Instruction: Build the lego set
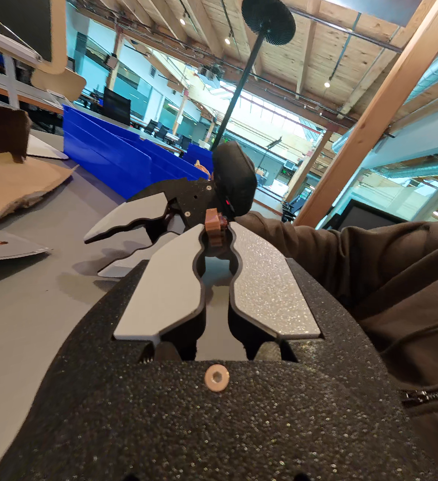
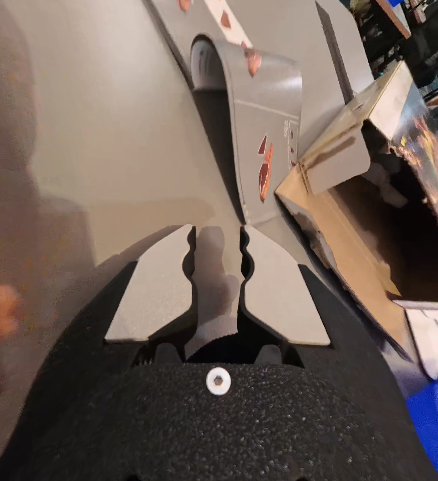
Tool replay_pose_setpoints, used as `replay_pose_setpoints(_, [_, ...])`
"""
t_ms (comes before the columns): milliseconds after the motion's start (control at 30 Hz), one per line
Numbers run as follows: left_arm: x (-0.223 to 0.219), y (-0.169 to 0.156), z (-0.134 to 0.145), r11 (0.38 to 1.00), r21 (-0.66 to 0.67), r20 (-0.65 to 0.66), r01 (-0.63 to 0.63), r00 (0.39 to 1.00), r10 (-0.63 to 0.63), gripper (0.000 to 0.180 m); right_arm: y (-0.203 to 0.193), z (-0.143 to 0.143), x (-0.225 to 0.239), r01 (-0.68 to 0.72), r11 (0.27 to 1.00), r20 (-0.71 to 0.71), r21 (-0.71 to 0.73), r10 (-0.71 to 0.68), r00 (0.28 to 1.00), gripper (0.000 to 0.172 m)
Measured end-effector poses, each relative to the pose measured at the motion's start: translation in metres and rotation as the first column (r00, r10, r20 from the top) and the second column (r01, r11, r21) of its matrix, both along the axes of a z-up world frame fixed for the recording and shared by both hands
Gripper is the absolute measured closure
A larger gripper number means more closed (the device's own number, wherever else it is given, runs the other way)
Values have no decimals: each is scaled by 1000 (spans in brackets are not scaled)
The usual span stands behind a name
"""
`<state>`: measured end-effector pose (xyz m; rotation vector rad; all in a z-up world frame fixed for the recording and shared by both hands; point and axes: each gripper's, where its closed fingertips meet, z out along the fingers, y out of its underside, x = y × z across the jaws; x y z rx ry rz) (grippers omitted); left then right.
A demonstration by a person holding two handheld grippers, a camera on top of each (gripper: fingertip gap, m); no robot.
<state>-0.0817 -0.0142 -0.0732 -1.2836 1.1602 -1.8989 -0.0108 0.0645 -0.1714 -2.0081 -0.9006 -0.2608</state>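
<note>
Small brown stepped block pinched in left gripper; right gripper open

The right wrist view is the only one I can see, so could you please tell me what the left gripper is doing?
Observer: The left gripper is shut on a small brown toy-brick piece, pinched at its fingertips.
Operator: Thank you. Where does my right gripper sit relative to it?
Observer: The right gripper lies just beyond the left one, low over the grey table, with its fingers spread apart and nothing between them.
Operator: Is anything behind them that I cannot see?
Observer: A row of blue bins stands on the table behind both grippers.
</note>
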Motion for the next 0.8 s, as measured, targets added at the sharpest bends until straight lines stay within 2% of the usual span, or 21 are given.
replay_pose_setpoints(100, [-7, 15, 4, 997, -50, 25, -53, 998, 54, 168, 22, 3, -2, 12, 999, -97, 29, -9, 995, 140])
replay_pose_setpoints(300, [-24, 58, 1, 978, -63, -4, -199, 980, 199, 168, 43, 5, -9, -9, 998, -58, 64, 13, 998, 140])
replay_pose_setpoints(400, [-28, 84, -1, 961, -116, -40, -253, 968, 250, 167, 52, 4, -15, -17, 998, -63, 57, 21, 998, 141])
replay_pose_setpoints(567, [-37, 106, -5, 948, -185, -80, -259, 966, 248, 167, 70, -2, -22, 11, 999, -152, -51, -18, 988, 138])
replay_pose_setpoints(700, [-53, 112, 4, 935, -260, 5, -240, 968, 250, 168, 70, -8, -30, 16, 987, -237, -158, -54, 970, 139])
replay_pose_setpoints(800, [-60, 110, 10, 936, -266, 57, -229, 966, 253, 168, 66, -12, -41, 0, 977, -274, -214, -60, 960, 140])
